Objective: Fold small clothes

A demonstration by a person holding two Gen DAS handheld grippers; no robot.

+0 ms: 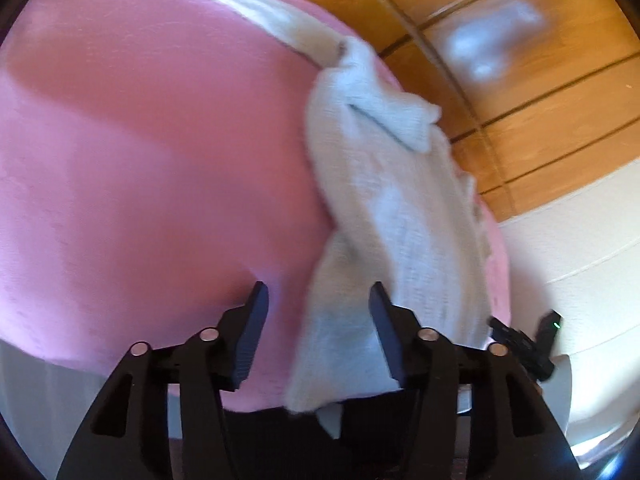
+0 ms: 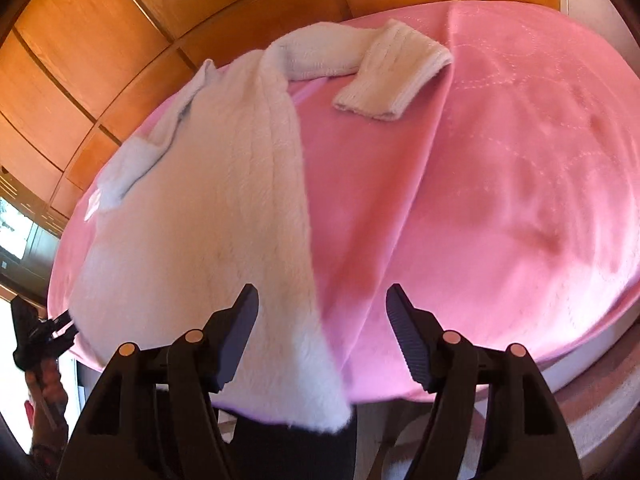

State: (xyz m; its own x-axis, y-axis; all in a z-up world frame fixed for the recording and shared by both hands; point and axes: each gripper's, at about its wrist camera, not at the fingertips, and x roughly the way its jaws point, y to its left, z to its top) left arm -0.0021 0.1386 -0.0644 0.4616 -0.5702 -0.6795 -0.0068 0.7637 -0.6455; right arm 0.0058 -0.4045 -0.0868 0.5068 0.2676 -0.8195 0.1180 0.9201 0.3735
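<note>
Tools (image 1: 318,312) (image 2: 322,314) open; sweater (image 2: 208,200) seemingly unlabelled.

The small white knitted sweater (image 2: 208,200) looks fuzzy and soft, its sleeve cuff (image 2: 390,80) ribbed. The pink cloth cover (image 2: 500,200) beneath it is smooth and matt, with faint stitched circles. The orange-brown wooden panelling (image 2: 100,40) behind shines glossy. The right tool's (image 2: 322,308) black plastic fingers (image 2: 404,328) carry ridged, matt pads.
</note>
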